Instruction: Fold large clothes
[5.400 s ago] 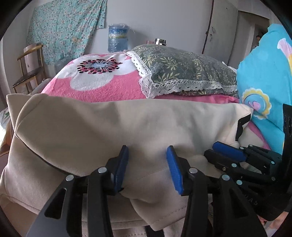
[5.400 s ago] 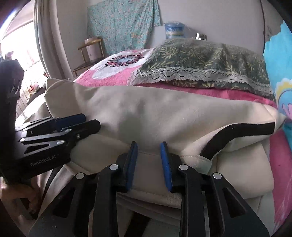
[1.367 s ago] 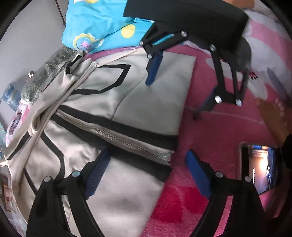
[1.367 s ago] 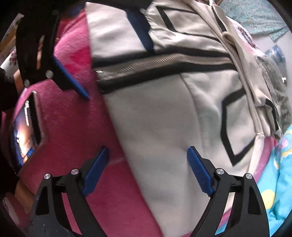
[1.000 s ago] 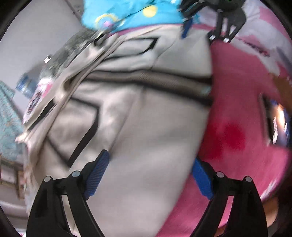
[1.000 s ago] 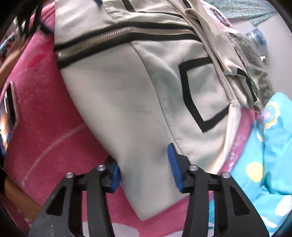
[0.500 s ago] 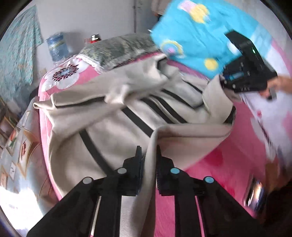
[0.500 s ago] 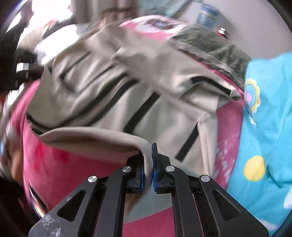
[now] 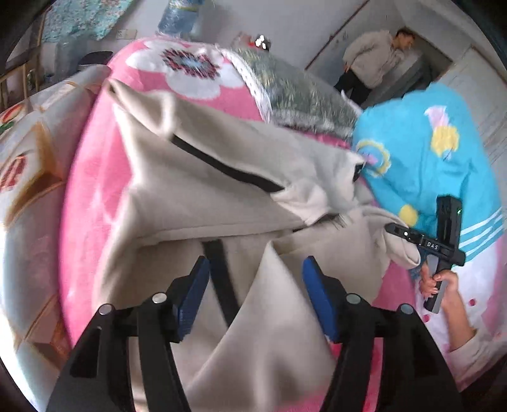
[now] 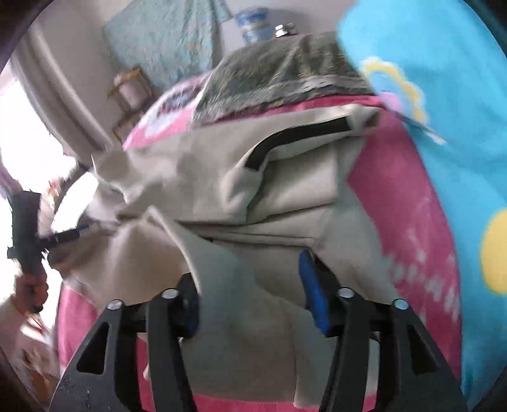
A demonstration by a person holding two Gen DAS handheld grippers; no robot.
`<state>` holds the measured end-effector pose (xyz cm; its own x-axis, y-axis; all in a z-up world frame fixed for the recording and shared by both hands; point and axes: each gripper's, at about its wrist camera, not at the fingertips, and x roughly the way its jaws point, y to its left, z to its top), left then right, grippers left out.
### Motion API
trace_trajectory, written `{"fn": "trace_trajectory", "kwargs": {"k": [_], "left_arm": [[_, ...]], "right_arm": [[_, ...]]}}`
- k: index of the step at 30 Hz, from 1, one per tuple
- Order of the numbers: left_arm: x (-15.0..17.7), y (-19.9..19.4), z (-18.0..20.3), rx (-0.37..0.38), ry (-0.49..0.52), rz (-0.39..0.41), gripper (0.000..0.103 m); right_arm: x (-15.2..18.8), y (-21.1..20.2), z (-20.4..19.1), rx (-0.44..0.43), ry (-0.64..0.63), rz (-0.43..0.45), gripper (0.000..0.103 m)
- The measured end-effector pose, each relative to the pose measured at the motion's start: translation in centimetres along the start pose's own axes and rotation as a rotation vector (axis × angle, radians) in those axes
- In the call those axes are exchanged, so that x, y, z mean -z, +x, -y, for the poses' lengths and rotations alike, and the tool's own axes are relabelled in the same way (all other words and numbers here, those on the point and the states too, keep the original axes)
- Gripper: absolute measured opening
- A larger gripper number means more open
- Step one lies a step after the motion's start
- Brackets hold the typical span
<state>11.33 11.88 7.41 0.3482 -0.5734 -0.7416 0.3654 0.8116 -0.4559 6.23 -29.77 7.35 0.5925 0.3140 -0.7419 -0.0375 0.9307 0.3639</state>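
Left gripper [image 9: 255, 296]: my jaws just opened, hem loose between.
Right gripper [image 10: 250, 298]: same.
Jacket [image 9: 202, 190]: hem folded up; squaring remains, I judge.

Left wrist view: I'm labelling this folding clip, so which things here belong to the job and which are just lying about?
Part of the job:
beige jacket
left gripper
right gripper
pink blanket, the folding surface

Lying about:
grey lace-edged pillow
blue cartoon blanket
water jug

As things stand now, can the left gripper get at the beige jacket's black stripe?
Probably yes: the left gripper stands open above the beige jacket, and its black stripe lies uncovered just beside the left blue pad.
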Motion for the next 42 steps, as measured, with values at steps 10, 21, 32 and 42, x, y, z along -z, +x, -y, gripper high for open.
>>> {"fn": "trace_trajectory", "kwargs": {"k": [10,21,32,42], "left_arm": [[2.3,-3.9,3.1,-0.028,0.172,0.069,0.077],[2.9,1.1,2.7,-0.184,0.215,0.040,0.078],[2.3,-0.7,2.2,-0.232,0.165,0.121,0.022],[3.4,-7.4,6.5,-0.269,0.295,0.335,0.007]], "right_arm": [[2.6,-4.1,0.7,0.063,-0.014,0.152,0.073],[6.0,-6.6,-0.1,-0.060,-0.049,0.234,0.080],[4.4,-1.2,-3.6,0.053,-0.269,0.130,0.029],[6.7,-9.1,-2.6,0.155,-0.068,0.484,0.005]]}}
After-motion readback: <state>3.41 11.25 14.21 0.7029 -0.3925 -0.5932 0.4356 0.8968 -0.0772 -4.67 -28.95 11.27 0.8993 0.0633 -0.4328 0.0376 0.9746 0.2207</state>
